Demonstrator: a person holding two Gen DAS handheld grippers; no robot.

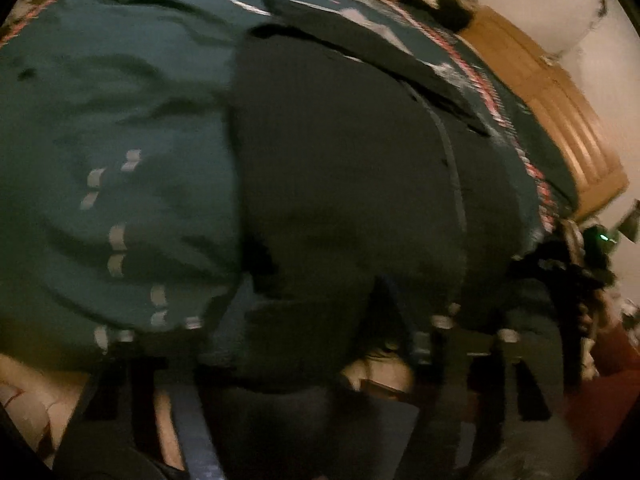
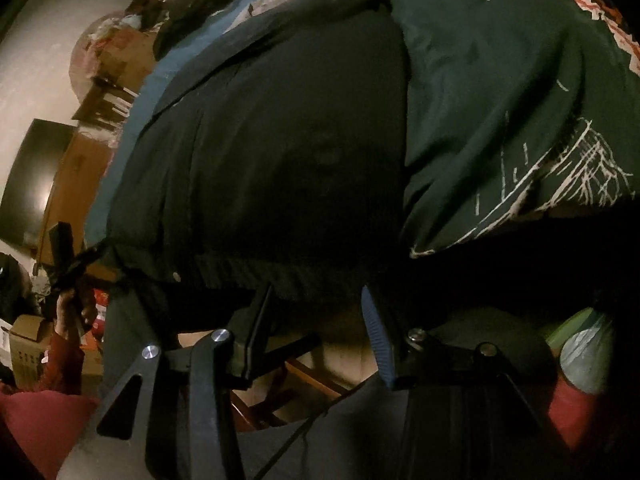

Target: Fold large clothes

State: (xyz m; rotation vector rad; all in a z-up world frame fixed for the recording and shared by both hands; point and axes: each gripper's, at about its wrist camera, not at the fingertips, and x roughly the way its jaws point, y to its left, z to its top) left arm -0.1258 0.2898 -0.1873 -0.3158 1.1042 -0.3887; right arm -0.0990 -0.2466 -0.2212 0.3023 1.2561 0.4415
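Note:
A large black garment (image 1: pixel 340 180) (image 2: pixel 280 160) lies spread on a teal patterned bedspread (image 1: pixel 100 120) (image 2: pixel 500 100). Its hem with a snap button hangs at the near bed edge. The left wrist view is blurred. There my left gripper (image 1: pixel 296 344) has its jaws apart, and the garment's near edge bulges between the fingers. My right gripper (image 2: pixel 316 292) is open, with its fingertips right at the hem and nothing pinched between the pads. Each view shows the other gripper at the garment's far corner: the right gripper (image 1: pixel 576 276) and the left gripper (image 2: pixel 76 256).
A hand in a red sleeve (image 2: pixel 64 360) holds the left gripper. Wooden furniture (image 1: pixel 552 100) stands beyond the bed. A cardboard box (image 2: pixel 28 340) and a dark screen (image 2: pixel 36 176) are at the left. A wooden chair frame (image 2: pixel 304 384) shows below the bed edge.

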